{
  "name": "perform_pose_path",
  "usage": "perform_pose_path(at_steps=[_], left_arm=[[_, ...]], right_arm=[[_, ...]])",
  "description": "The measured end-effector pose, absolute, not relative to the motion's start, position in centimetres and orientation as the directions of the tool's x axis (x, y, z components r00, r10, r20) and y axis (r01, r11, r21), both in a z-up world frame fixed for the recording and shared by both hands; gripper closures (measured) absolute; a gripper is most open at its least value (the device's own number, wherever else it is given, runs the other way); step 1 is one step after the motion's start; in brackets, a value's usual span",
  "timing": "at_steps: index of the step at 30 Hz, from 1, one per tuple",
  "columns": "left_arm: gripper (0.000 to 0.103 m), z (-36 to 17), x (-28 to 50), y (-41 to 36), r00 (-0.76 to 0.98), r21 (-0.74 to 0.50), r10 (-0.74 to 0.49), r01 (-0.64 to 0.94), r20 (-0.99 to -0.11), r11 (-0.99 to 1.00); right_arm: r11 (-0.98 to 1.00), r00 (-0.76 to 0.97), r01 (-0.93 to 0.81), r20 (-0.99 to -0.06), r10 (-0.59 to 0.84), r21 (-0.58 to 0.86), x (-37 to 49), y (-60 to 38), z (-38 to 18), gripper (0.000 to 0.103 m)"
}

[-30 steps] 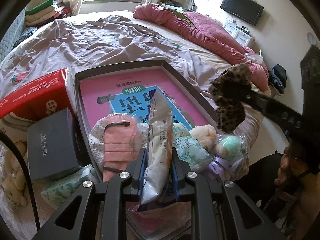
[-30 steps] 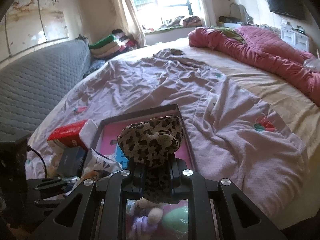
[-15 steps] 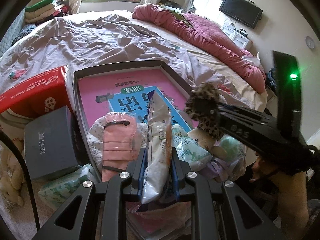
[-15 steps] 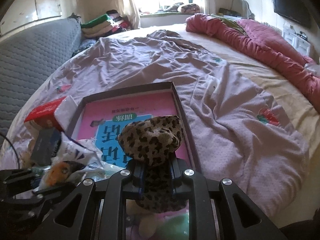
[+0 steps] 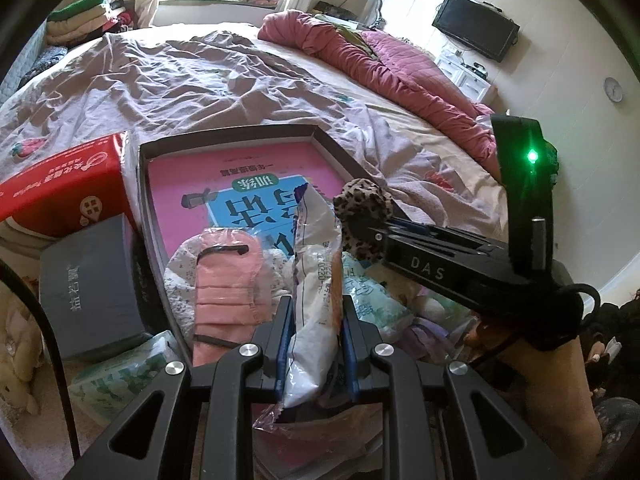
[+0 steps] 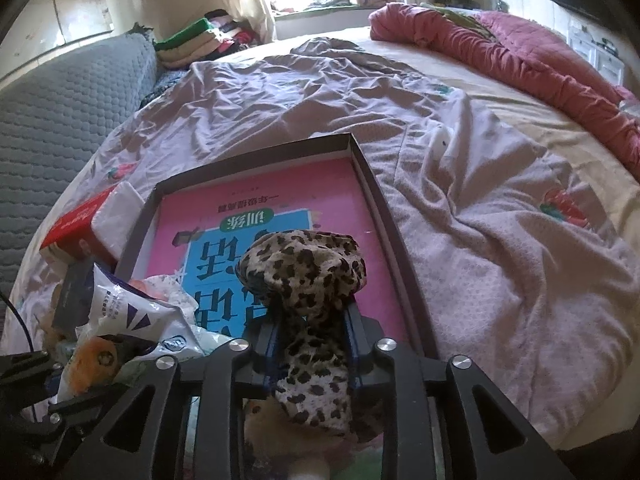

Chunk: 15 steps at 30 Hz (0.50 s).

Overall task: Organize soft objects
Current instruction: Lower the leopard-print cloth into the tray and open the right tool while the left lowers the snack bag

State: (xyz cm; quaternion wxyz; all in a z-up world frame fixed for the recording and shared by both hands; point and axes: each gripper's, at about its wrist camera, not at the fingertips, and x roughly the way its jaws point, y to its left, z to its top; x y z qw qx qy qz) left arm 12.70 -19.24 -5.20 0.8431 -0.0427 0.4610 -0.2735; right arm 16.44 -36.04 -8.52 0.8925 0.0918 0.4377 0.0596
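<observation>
A bedroom with a wide bed (image 5: 224,76) under a rumpled lilac sheet fills both views. Nearest the left wrist camera, at lower centre of the frame, the left claw (image 5: 316,344) is clamped on a white snack packet (image 5: 316,276) that stands upright between its blue-padded fingers (image 5: 283,344). Just left of the packet lies a pink face mask (image 5: 226,276) in a clear wrapper, with a grey box (image 5: 90,284) further left and a red carton (image 5: 64,188) above that. Coming in from the right of the frame, the right claw (image 5: 370,236) pinches a leopard-print fabric piece (image 5: 362,208) above the shallow dark tray (image 5: 332,148). In the right wrist view the same leopard-print fabric piece (image 6: 308,300) sits squeezed between the fingers at lower centre, its puffed top over the pink and blue book (image 6: 260,216) lying flat in the tray (image 6: 376,196). Beyond, at upper right, a bunched red quilt (image 6: 500,48) lies along the bed's far side.
</observation>
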Motion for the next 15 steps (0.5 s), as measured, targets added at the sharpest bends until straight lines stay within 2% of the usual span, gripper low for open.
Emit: perform_pose_path(at_steps=[7, 9, 13, 15], left_arm=[[0.081, -5.1, 12.8, -19.3, 0.42, -0.341, -0.516, 0.424, -0.747, 0.839], [0.081, -5.1, 12.8, -19.2, 0.417, -0.358, -0.528, 0.421, -0.74, 0.833], [0.081, -5.1, 12.9, -19.0, 0.412, -0.379, -0.544, 0.418, -0.731, 0.826], [0.081, -5.2, 13.0, -18.9, 0.406, -0.394, -0.558, 0.42, -0.724, 0.817]], right_arm=[[0.976, 0.622, -0.011, -0.763, 0.178, 0.219, 16.2, -36.3, -8.2, 0.062], [0.977, 0.631, -0.007, -0.757, 0.171, 0.215, 16.0, -36.4, -7.9, 0.054], [0.978, 0.661, -0.002, -0.734, 0.158, 0.209, 15.3, -36.6, -6.8, 0.05], [0.977, 0.672, 0.0, -0.724, 0.158, 0.214, 15.1, -36.8, -6.4, 0.044]])
